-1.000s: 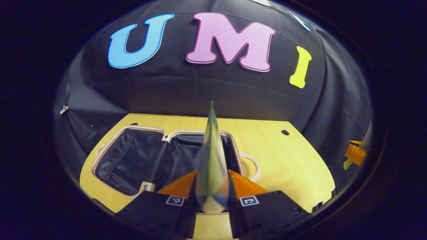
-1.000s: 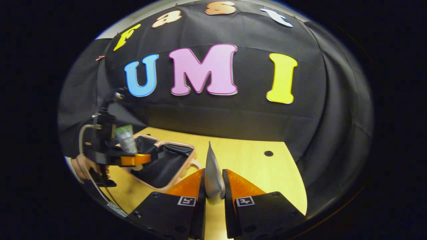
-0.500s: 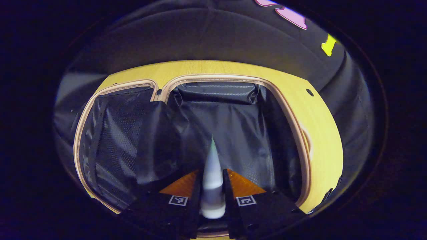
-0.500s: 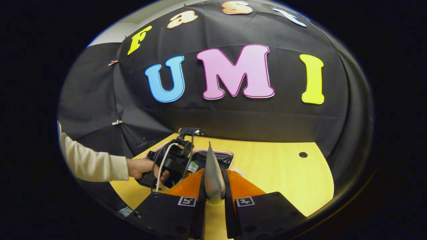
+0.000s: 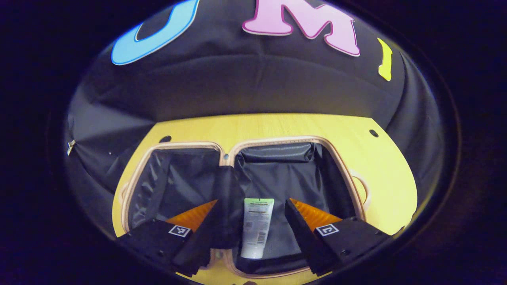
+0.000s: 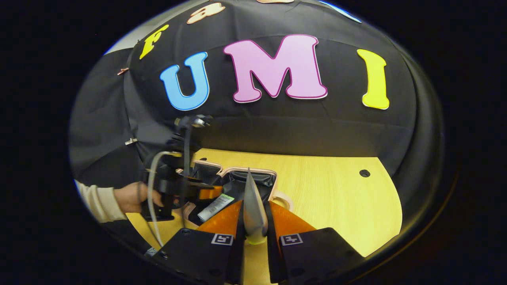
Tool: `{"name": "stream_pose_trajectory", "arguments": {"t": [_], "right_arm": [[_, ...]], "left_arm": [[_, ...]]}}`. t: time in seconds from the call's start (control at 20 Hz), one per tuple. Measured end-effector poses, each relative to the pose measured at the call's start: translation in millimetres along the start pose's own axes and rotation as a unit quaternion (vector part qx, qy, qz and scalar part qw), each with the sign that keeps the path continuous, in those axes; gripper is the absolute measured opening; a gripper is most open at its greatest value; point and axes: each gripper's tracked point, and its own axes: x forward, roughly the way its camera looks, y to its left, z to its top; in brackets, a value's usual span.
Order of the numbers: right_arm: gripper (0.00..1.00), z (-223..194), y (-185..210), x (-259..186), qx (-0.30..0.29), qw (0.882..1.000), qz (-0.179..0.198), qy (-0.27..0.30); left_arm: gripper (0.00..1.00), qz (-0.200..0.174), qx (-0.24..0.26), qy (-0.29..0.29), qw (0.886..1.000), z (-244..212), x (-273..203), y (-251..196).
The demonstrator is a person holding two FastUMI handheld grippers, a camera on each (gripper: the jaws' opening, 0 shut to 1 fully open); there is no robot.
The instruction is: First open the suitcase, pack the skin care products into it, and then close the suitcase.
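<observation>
A: Where does the packing stand?

B: The suitcase [image 5: 237,174] lies open flat on the table [image 5: 380,174], so the first step is done. One white tube [image 5: 256,227] lies on the dark lining of the half straight ahead of the left gripper [image 5: 251,206], between its two fingers but touching neither; the cap end is toward the gripper.

A: So that gripper is free?

B: Its fingers stand wide apart, holding nothing, just above the case.

A: And the other?

B: The right gripper [image 6: 253,221] is clamped on a second tube [image 6: 253,208], seen edge-on, sticking up ahead between its fingers. The suitcase sits ahead and to its left, and the left gripper [image 6: 210,192] and a hand [image 6: 132,197] show beside it.

A: What's left?

B: By my reckoning, that second tube goes in, then the case is closed. I can't tell whether more products wait elsewhere.
</observation>
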Motion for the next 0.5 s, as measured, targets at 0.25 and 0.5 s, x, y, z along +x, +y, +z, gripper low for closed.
{"name": "stream_pose_trajectory", "arguments": {"t": [0.25, 0.5], "right_arm": [[0.28, -12.1, 18.3, 50.9, -0.027, 0.999, 0.005, 0.037], [0.28, -49.7, 51.0, 112.1, -0.020, 0.994, 0.006, 0.106]], "left_arm": [[0.98, 0.014, -0.023, -0.078, 0.997, 13.6, -79.5, 49.7], [0.98, 0.031, -0.060, -0.092, 0.993, -19.3, -144.8, 91.6]]}}
